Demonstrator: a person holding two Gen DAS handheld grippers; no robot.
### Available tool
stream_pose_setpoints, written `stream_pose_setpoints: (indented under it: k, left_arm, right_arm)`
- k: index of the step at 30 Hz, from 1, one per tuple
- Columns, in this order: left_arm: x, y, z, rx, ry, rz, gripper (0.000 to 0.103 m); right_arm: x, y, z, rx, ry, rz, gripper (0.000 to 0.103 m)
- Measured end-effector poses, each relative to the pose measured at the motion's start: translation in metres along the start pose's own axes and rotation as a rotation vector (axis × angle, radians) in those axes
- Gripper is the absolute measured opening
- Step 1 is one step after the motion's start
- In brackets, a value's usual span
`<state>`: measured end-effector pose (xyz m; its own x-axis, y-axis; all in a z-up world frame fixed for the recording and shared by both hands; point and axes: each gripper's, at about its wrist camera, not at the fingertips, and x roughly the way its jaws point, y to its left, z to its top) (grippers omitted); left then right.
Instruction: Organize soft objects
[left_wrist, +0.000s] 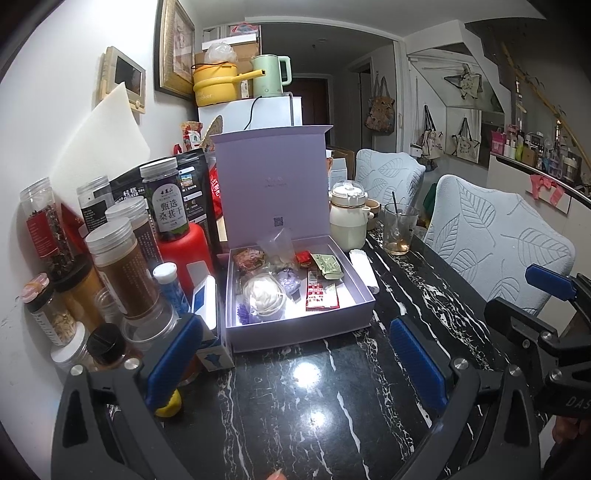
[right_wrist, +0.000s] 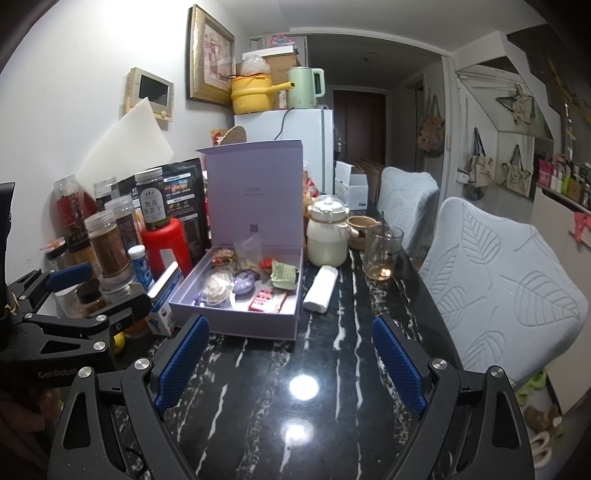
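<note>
I hold both grippers low over the black marble table with white veins (left_wrist: 332, 413), and neither one carries anything. The left gripper (left_wrist: 295, 363) has its jaws wide apart, with only bare table between the blue pads. The right gripper (right_wrist: 291, 356) is the same, jaws spread and empty.

The soft things are in the open lilac cardboard box with its lid standing up (left_wrist: 365, 295), which sits on the table just ahead of both grippers. Inside I see a white round bundle wrapped with cord (left_wrist: 263, 295), a small purple soft piece (left_wrist: 290, 278), a red and white sachet (left_wrist: 320, 295), a green sachet (left_wrist: 327, 266) and a clear plastic bag (left_wrist: 279, 245). A white rolled cloth or tissue pack (right_wrist: 320, 290) lies on the table touching the right wall of the box, I cannot tell which it is.

My worry is the left side. Many tall clear plastic jars with screw lids (left_wrist: 120, 266) stand very near the box, and a wide left gripper that swings there could knock them down. On the right, the clear drinking glass with a spoon (right_wrist: 382, 253) and the cream ceramic teapot (right_wrist: 327, 236) stand near the roll, so a careless reach could tip them. Also the flat sachets lie flat against the box floor; the jaws may slide over them or push the light box instead of gripping.
</note>
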<state>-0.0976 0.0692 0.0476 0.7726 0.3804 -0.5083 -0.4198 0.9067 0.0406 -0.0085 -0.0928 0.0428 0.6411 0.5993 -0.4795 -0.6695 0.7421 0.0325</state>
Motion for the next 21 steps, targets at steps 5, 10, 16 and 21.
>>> stream_pose_setpoints:
  k: [5,10,16,21]
  left_arm:
    - [0.0009,-0.0003,-0.0004,0.001,0.000,-0.002,0.103]
    - [0.0019,-0.0016,-0.0004,0.005,0.001,-0.002,0.103]
    - [0.0041,-0.0010,0.0006,-0.001,0.006,-0.007,0.103]
    - [0.0058,-0.0013,0.0001,0.003,0.008,0.003,0.103]
  right_arm:
    - [0.0002,0.0009,0.0001,-0.001,0.000,-0.002,0.091]
    - [0.0000,0.0001,0.0000,-0.002,0.000,-0.003,0.091]
    - [-0.0001,-0.0019,0.0003,-0.003,0.000,-0.005,0.091]
    - [-0.0001,-0.0014,0.0006,-0.005,-0.001,-0.004,0.091]
